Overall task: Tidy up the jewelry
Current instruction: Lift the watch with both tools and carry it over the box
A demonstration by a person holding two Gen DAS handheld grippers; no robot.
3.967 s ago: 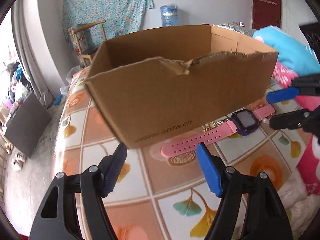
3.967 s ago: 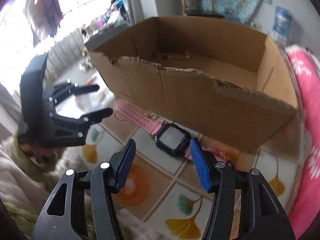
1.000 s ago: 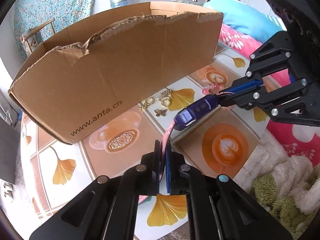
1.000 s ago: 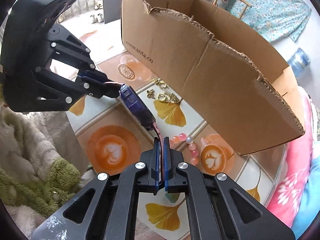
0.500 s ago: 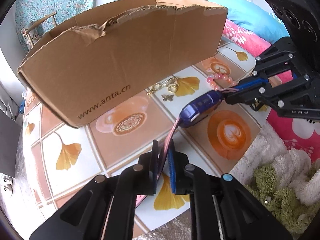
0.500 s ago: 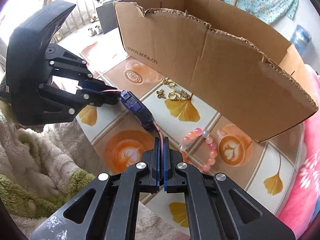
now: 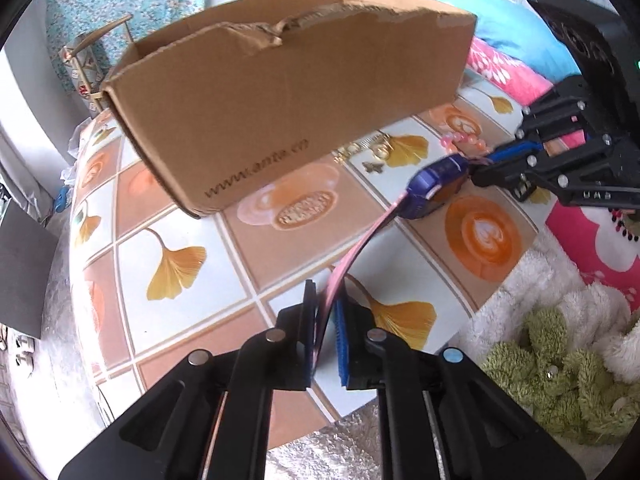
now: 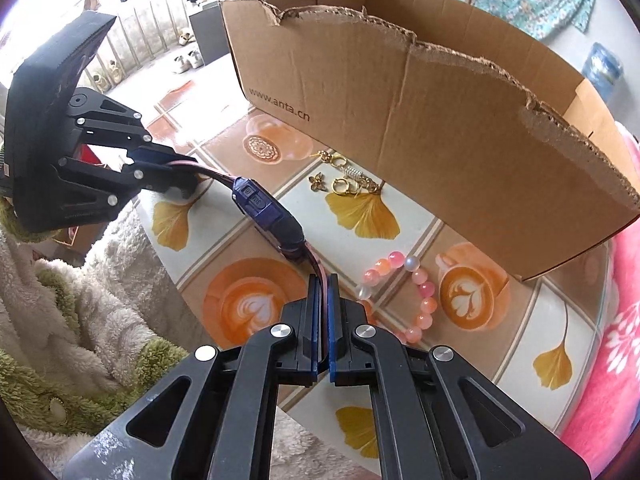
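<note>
Watch [image 8: 266, 210]: purple case on pink strap; held clear of the tabletop, strung between both grippers, near side of the box
Left gripper [image 7: 325, 334]: jaws closing on one pink strap end; strap between the pads; seen at left in the right wrist view
Right gripper [image 8: 323, 326]: pressed together, pinching the other strap end
Cardboard box [image 8: 420, 92]: open-topped, torn rim; far side of the table; inside not visible
Bead bracelet [image 8: 420, 280]: pink and white; flat on the table, right of the watch, near the box
Gold trinkets [image 8: 346, 182]: small cluster just beside the box wall
Table [image 7: 176, 300]: tile-patterned cover, ginkgo leaves and coffee cups
Fleece [image 8: 80, 300]: white and green, near left edge
</note>
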